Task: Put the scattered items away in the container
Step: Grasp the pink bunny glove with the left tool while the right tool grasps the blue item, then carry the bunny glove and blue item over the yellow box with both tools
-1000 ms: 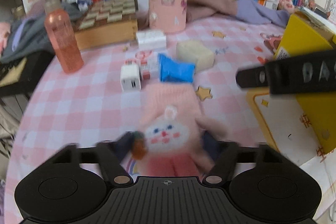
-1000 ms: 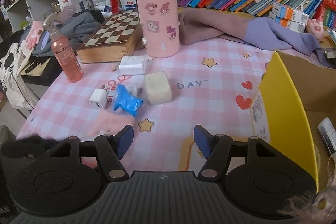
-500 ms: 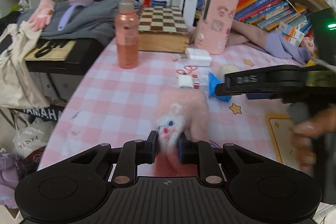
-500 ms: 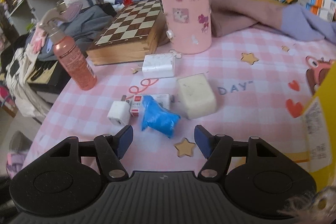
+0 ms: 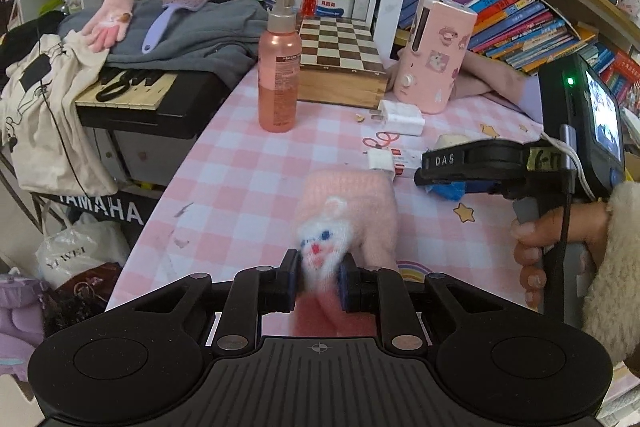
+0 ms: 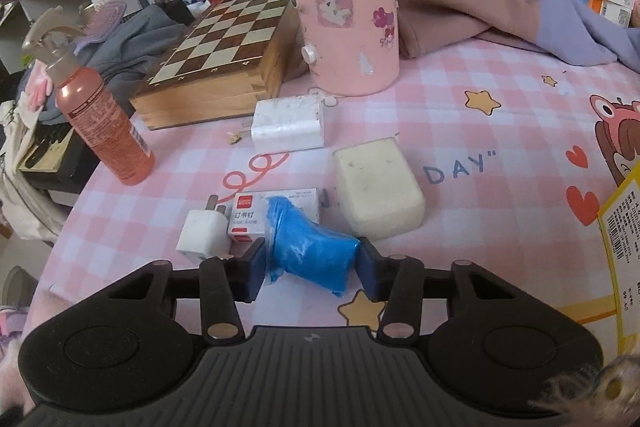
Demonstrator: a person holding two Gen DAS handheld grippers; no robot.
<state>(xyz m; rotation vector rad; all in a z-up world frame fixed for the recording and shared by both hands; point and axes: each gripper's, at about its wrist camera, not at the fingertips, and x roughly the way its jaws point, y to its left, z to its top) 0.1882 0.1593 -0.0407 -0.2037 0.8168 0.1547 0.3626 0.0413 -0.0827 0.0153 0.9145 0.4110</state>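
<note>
My left gripper [image 5: 319,277] is shut on a pink bunny glove [image 5: 347,217] and holds it above the pink checked table. My right gripper [image 6: 310,265] is open with its fingers on either side of a crumpled blue bag [image 6: 310,247] that lies on the table; the same gripper shows in the left wrist view [image 5: 472,167]. Next to the bag lie a small white plug [image 6: 204,233], a staple box [image 6: 276,213], a cream sponge [image 6: 378,185] and a white charger [image 6: 288,123]. A yellow box edge [image 6: 622,227] shows at the right.
A pink spray bottle [image 6: 102,123], a wooden chessboard box [image 6: 224,51] and a pink cylinder [image 6: 346,1] stand behind the items. Clothes lie at the back right. The table's left edge drops to a keyboard [image 5: 132,95] and bags on the floor.
My left gripper closed on the bunny glove and lifted it back from the table. My right gripper moved forward and down until its fingers flank the blue bag.
</note>
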